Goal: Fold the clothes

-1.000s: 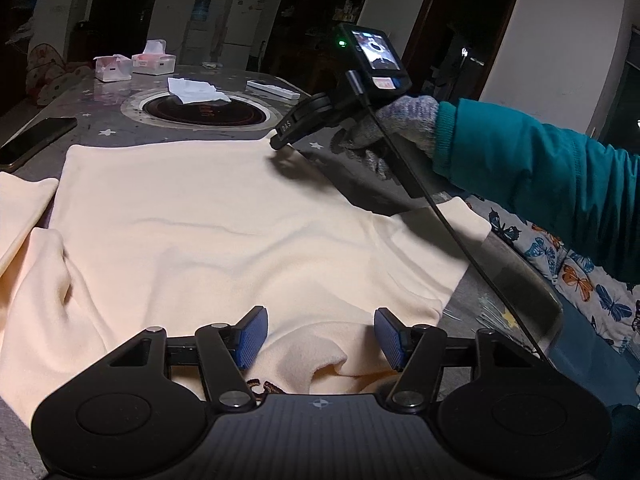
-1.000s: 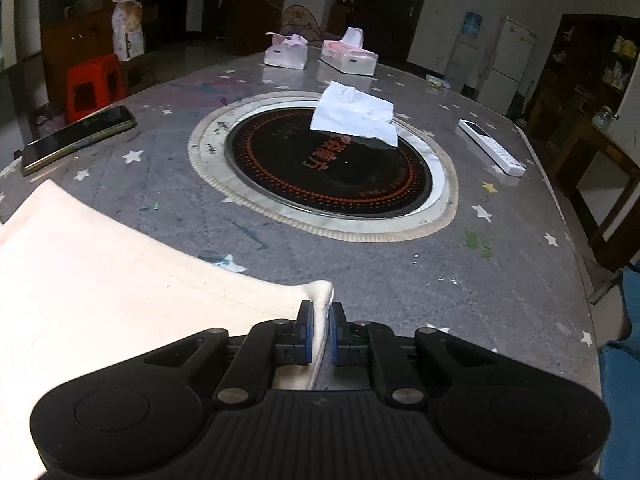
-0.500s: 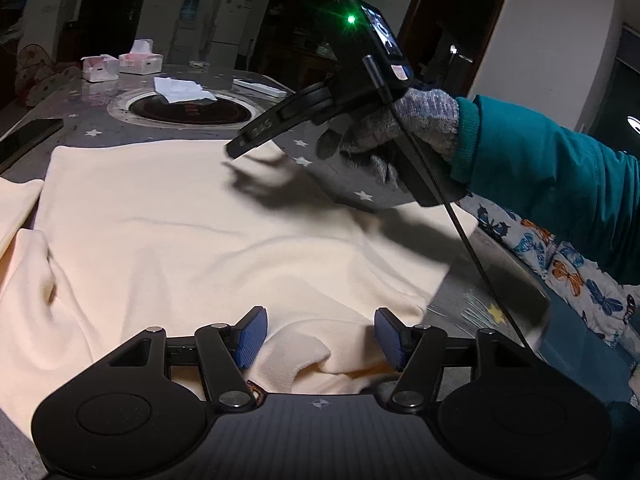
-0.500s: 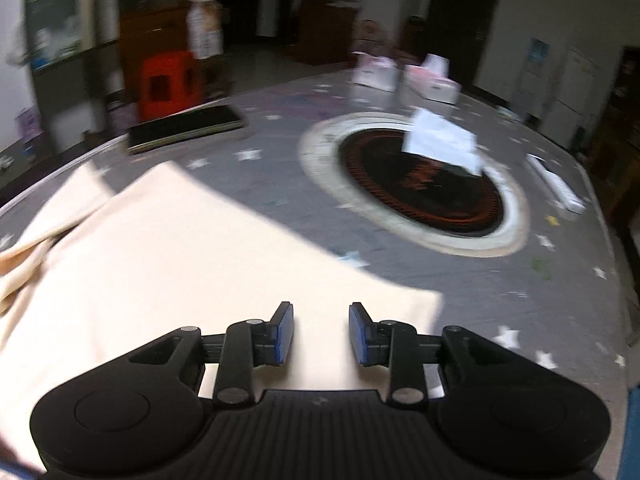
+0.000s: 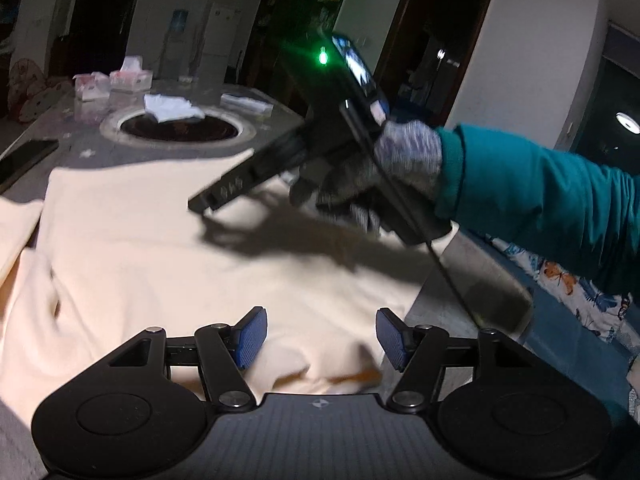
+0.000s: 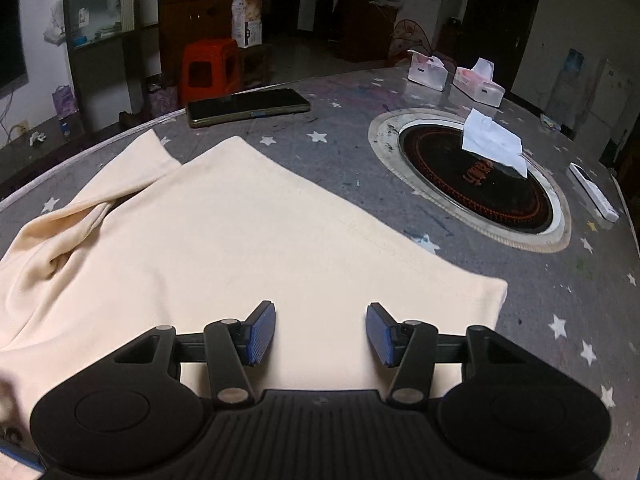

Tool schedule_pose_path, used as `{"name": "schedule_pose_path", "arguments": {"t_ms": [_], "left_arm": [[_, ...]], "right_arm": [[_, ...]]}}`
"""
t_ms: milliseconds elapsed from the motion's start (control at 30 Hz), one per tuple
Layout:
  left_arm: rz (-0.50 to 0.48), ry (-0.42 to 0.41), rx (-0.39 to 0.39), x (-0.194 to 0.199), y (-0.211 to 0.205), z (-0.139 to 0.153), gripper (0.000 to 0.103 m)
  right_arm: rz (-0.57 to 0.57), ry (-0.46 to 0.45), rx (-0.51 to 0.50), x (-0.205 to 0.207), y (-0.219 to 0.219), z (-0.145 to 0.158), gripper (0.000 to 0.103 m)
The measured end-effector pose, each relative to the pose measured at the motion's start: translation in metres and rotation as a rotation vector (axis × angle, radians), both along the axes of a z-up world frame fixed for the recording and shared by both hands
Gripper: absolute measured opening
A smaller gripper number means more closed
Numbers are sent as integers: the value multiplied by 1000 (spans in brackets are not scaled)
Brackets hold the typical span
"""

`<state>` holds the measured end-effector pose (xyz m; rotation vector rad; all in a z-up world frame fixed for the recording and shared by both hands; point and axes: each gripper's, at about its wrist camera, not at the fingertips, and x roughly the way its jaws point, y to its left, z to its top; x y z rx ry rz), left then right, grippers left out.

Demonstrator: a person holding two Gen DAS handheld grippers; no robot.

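My right claw [image 6: 321, 332], its jaws just opening and empty, hung over the near right corner of the cream shirt [image 6: 224, 240] flat on the bench [image 6: 340, 160], while my left claw [image 5: 321, 338] stood released above its near edge.

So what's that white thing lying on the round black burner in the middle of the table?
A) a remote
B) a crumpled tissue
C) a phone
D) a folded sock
B: a crumpled white tissue lies on the burner; the phone sits off near the table's far edge and the remote beside the burner's other side.
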<state>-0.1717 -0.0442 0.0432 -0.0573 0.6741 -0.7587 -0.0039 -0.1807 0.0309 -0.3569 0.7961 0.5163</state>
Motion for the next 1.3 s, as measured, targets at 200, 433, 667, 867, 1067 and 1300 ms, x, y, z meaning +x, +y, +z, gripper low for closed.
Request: {"name": "schedule_pose_path", "arguments": {"t_ms": [200,433,667,867,1067,1300], "left_arm": [[-38,26,23,9,-15,-11,64],[-160,70,17,-5,-25,-17,64],[-83,-14,8,-1,-9,3,65],[2,54,34,18,5,-14,67],[-25,66,4,5,5,-17,67],[-3,62,-27,6,17,-8,68]], "right_arm": [[28,6,13,-30,-12,5,53],[33,20,25,-47,-22,-2,59],[27,23,38,-40,-21,1,60],[57,23,36,-28,-4,6,61],[81,27,25,-7,23,1,61],[47,50,43,21,34,-6,69]]}}
